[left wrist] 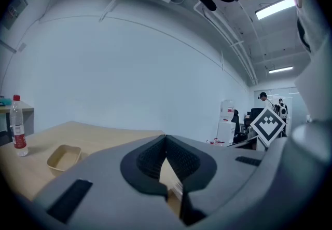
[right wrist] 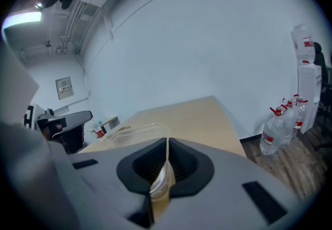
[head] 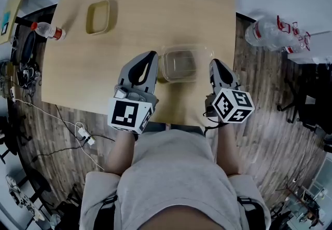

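Clear thin plastic forms the container (head: pixel 179 64), an empty rectangular tub standing upright near the front edge of the wooden surface (head: pixel 155 5), straight ahead of the person and between the two tools. It looks very light and rather flexible, so its walls would probably bow or crackle under a hard squeeze. The smooth plastic may also slip, which makes the stiffer rolled rim at each short end the best place to hold it. The right gripper (head: pixel 212 63) sits at the tub's right end. In the right gripper view its fingers (right wrist: pixel 187 164) are closed until the tips meet, with a strip of the clear rim pinched in the slit between them. The rest of the tub (right wrist: pixel 129 131) shows just beyond. The left gripper (head: pixel 151 56) lies against the tub's left end. In the left gripper view its fingers (left wrist: pixel 142 159) are likewise drawn together at the tips, and a pale edge in the narrow wedge below them appears to be the opposite rim. Farther back on the left stand a tan tray (head: pixel 97 16) and a small bottle (head: pixel 47 30), well apart from the tub. Large water jugs (head: pixel 270 34) rest on the floor to the right.
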`<state>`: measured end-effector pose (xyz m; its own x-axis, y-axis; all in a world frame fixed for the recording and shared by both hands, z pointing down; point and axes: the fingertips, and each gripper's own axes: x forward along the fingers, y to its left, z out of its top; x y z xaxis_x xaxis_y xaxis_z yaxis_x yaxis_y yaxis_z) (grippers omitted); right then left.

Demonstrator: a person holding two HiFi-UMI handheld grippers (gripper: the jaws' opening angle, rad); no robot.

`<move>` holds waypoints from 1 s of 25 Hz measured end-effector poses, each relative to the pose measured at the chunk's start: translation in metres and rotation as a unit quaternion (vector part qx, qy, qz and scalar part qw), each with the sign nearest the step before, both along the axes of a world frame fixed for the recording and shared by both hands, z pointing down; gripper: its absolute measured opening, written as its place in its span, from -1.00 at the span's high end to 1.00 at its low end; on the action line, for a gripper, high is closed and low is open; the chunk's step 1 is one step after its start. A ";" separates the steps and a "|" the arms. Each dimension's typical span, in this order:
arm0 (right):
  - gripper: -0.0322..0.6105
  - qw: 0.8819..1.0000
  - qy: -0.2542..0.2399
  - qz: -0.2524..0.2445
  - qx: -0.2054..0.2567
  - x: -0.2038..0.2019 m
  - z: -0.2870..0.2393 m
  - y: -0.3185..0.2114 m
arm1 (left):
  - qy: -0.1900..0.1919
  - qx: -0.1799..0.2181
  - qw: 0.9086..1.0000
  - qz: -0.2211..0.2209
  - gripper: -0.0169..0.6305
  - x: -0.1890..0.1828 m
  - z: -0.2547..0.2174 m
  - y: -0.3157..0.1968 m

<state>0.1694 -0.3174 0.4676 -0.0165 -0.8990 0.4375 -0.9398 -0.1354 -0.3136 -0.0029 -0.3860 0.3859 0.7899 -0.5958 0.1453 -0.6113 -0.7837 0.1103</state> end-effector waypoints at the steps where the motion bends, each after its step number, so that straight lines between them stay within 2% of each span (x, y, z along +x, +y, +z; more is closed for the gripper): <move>1: 0.83 1.000 0.003 0.005 0.005 0.002 -0.005 0.003 | 0.001 0.003 1.000 0.005 0.90 0.003 -0.002 0.001; 18: 0.83 0.990 0.042 0.100 0.092 0.046 -0.082 0.064 | 0.025 0.044 0.995 0.089 0.90 0.058 -0.039 0.033; 25: 0.83 0.984 0.068 0.119 0.115 0.057 -0.105 0.093 | 0.037 0.061 0.991 0.110 0.90 0.075 -0.054 0.054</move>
<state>0.2267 -0.2240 0.3630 0.2505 -0.9462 0.2049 -0.9258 -0.2960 -0.2349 0.0724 -0.3316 0.3317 0.9082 -0.4180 0.0194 -0.4185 -0.9071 0.0449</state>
